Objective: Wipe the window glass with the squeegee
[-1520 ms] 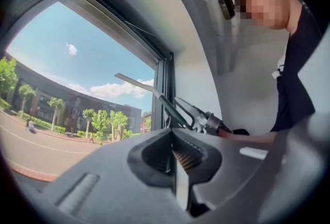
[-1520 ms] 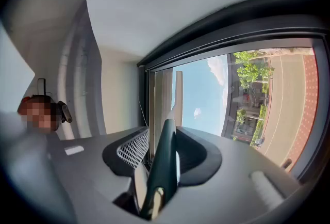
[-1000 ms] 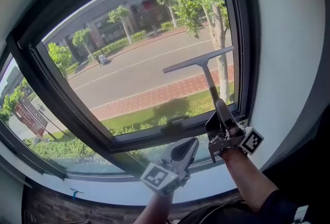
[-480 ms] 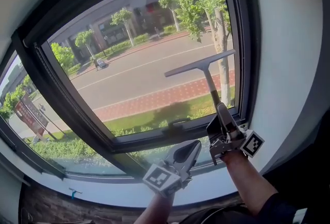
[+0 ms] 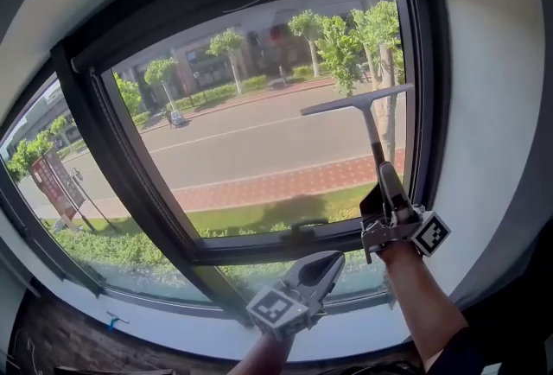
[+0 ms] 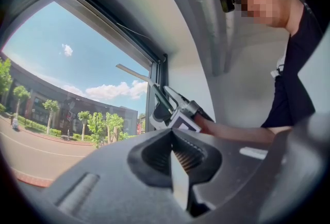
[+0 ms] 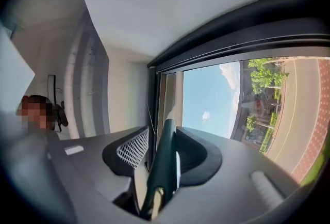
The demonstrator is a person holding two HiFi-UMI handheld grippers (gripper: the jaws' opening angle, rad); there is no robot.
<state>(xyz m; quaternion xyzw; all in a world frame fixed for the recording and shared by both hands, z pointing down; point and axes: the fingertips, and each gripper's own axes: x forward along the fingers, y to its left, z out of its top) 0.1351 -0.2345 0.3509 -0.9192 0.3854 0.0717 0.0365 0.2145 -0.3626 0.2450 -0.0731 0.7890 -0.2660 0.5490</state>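
- Squeegee [image 5: 375, 138] is up in front of the window glass [image 5: 259, 131], on the right side of the pane. It's T-shaped w/ the blade on top, tilted so the right end sits higher. The right tip is near the frame's right upright. Can't tell if the blade touches the glass.
- Thin shaft runs down from mid-blade into the right gripper [image 5: 385, 176].
- Right gripper's jaws are clamped on the handle. In the right gripper view the dark green grip [image 7: 164, 161] sits pinched btwn both jaw faces, pointing up toward the frame's top corner.
- Person's bare forearm [image 5: 415, 295] leads up to that gripper. Its marker cube is at lower right of the jaws.
- Left gripper [image 5: 328, 261] is lower and to the left, in front of the bottom rail, well apart from the squeegee. Its jaws are pressed together w/ nothing btwn them, as the left gripper view shows [image 6: 175, 158].
- Left gripper view also catches the right gripper [image 6: 175, 110] and the squeegee blade [image 6: 135, 74] from the side, w/ sky behind.
- Window frame [image 5: 112, 166] is dark, w/ a thick mullion at left and a second pane beyond it.
- White sill [image 5: 173, 323] runs under the frame, and a white wall [image 5: 492, 105] stands at right.
- Outside there's a road [image 5: 251, 144], a red brick path, a grass strip, trees and a bldg across the street.
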